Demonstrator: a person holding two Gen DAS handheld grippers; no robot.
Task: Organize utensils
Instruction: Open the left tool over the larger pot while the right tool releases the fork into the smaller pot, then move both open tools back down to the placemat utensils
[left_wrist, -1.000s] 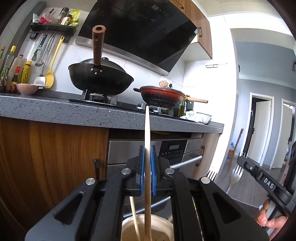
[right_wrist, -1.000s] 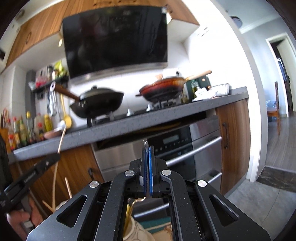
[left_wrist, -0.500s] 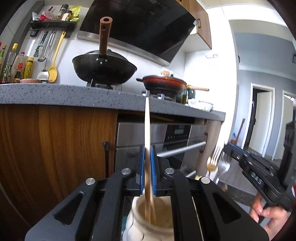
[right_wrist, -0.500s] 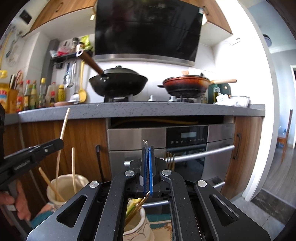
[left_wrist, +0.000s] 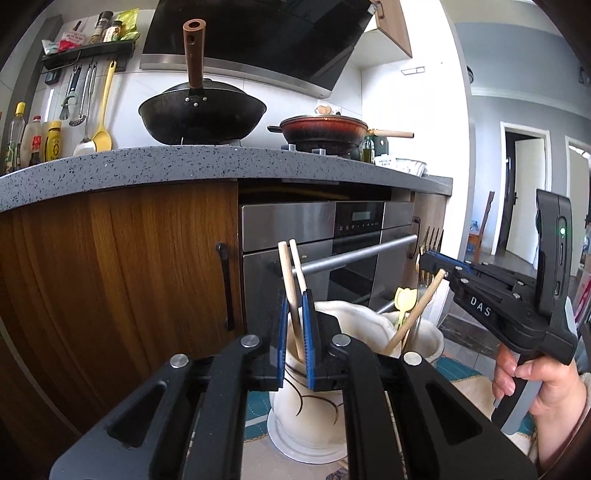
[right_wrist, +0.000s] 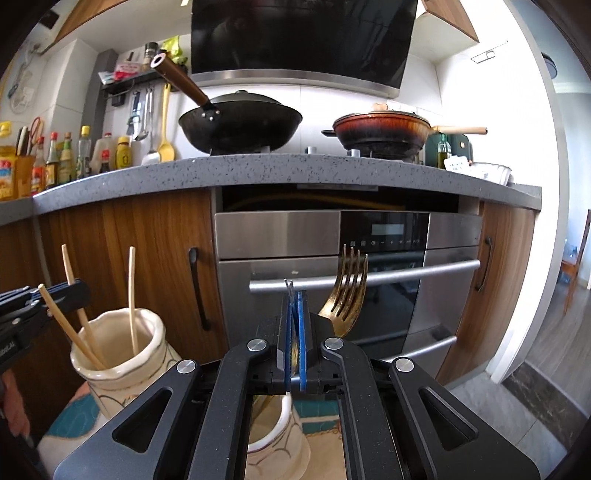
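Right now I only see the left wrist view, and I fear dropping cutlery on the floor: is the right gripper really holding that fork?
Observer: Yes. The right wrist view shows the right gripper with its fingers shut on the gold fork, tines up.
Operator: Is there a jar beneath it?
Observer: A cream jar sits directly below those fingers.
Operator: And my own jar?
Observer: The other jar holds three chopsticks; one leans away from the others.
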